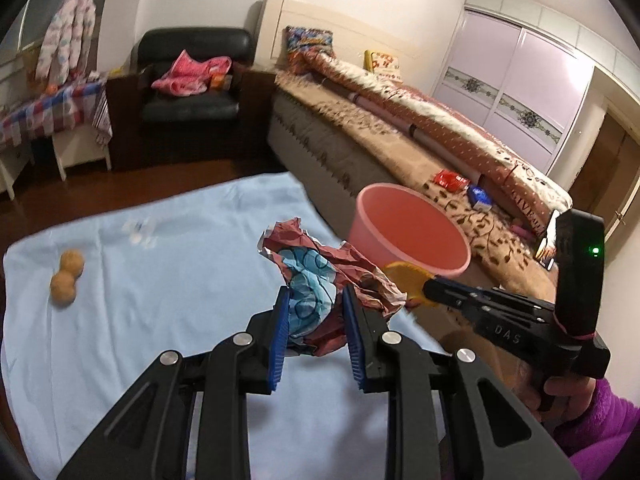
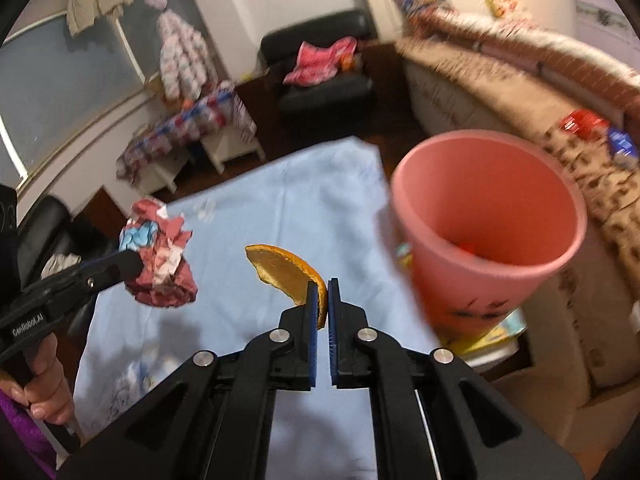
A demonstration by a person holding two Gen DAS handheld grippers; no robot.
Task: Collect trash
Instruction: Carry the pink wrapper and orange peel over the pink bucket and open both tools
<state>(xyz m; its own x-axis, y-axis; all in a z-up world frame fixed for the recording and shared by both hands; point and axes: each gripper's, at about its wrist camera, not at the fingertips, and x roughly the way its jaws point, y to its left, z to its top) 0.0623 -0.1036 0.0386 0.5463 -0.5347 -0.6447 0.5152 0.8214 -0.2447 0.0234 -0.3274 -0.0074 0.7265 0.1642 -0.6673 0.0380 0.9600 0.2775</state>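
My left gripper (image 1: 314, 294) is shut on a crumpled red and blue wrapper (image 1: 320, 276) and holds it above the light blue cloth (image 1: 160, 280). The wrapper also shows in the right wrist view (image 2: 160, 260). My right gripper (image 2: 322, 284) is shut on an orange peel (image 2: 286, 270), held in the air left of the pink bin (image 2: 488, 216). In the left wrist view the peel (image 1: 406, 276) sits at the near rim of the bin (image 1: 408, 228). Something red lies inside the bin.
Two brown peanut-shaped pieces (image 1: 66, 276) and a clear wrapper (image 1: 140, 230) lie on the cloth at the far left. A bed (image 1: 400, 128) with red and blue packets runs along the right. A black armchair (image 1: 192, 76) stands behind.
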